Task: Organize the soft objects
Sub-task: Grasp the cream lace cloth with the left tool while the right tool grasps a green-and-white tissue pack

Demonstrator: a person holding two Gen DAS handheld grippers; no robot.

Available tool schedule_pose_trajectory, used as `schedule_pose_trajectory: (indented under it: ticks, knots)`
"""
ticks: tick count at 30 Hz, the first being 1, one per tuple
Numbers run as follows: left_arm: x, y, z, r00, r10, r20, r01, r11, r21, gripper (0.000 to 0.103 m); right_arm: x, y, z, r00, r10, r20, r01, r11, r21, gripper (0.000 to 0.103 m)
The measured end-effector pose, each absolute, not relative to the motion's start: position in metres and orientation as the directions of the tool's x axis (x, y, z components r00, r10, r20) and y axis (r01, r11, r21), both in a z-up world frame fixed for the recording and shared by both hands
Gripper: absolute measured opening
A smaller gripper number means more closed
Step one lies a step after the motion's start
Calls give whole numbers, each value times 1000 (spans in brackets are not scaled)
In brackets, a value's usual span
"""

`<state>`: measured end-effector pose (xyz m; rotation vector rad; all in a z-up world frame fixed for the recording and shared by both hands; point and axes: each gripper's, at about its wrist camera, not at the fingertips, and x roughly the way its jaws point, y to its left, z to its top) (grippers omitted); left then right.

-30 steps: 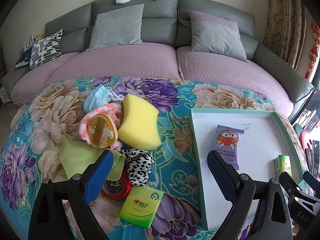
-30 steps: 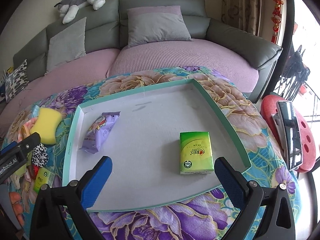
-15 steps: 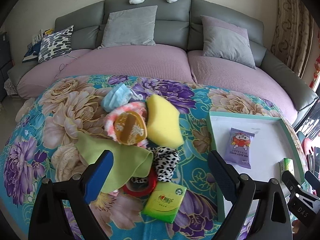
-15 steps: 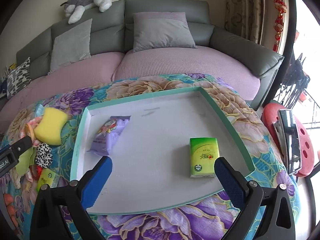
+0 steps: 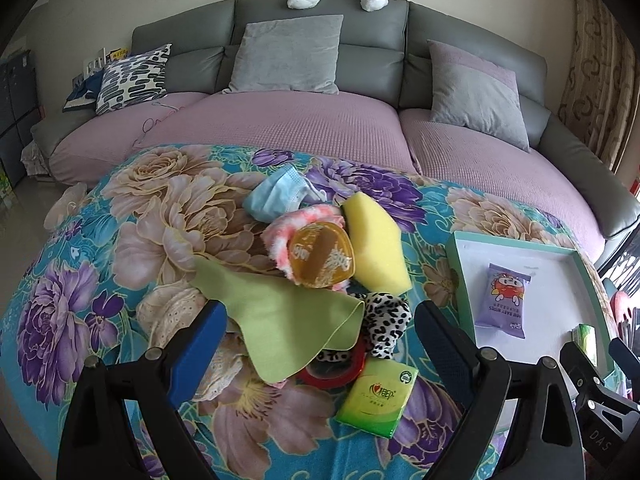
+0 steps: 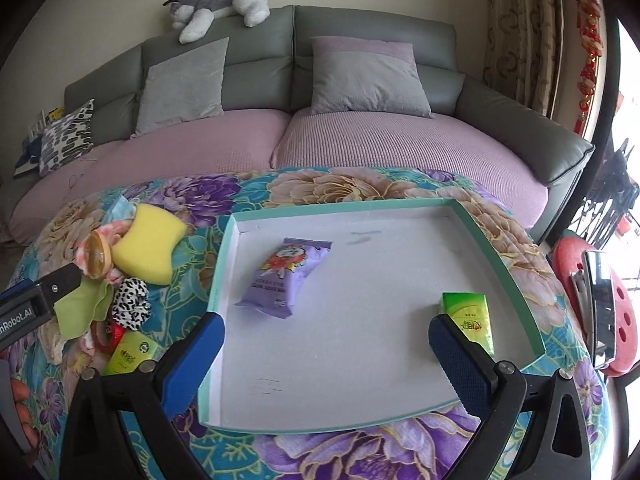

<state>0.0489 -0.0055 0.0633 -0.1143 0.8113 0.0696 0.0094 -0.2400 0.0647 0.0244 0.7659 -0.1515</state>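
Observation:
A pile of soft things lies on the floral table: a yellow sponge (image 5: pixel 376 248), a green cloth (image 5: pixel 288 328), a blue face mask (image 5: pixel 276 196), a pink fluffy item (image 5: pixel 304 220) with an amber packet (image 5: pixel 322 258) on it, a leopard scrunchie (image 5: pixel 386 320) and a green tissue pack (image 5: pixel 378 398). My left gripper (image 5: pixel 320 340) is open and empty, above the cloth. A white tray with a teal rim (image 6: pixel 224 264) holds a purple wipes pack (image 6: pixel 286 276) and a green tissue pack (image 6: pixel 470 318). My right gripper (image 6: pixel 326 344) is open and empty over the tray.
A red tape ring (image 5: pixel 336 372) lies under the cloth and scrunchie. A grey and pink sofa (image 5: pixel 300 128) with cushions stands behind the table. A red stool (image 6: pixel 592 304) with a phone on it stands to the right of the table.
My left gripper has swung left from the tray to the pile of soft things. My right gripper has drawn back a little over the tray. Both stay open.

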Motion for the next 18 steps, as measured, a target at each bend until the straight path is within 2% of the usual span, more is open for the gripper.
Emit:
schedule_pose_trajectory:
  ticks: [5, 11, 18]
  knots:
    - [44, 12, 64, 690, 27, -724, -133, 987, -90, 95, 9, -228, 65, 723, -92, -685, 111, 994, -16, 103]
    - [35, 45, 66, 690, 57, -722, -189, 977, -103, 95, 9, -221, 64, 713, 9, -701, 60, 995, 75, 103]
    - [25, 87, 59, 671, 93, -736, -270, 954, -126, 95, 11, -196, 61, 692, 52, -720, 4, 997, 75, 103]
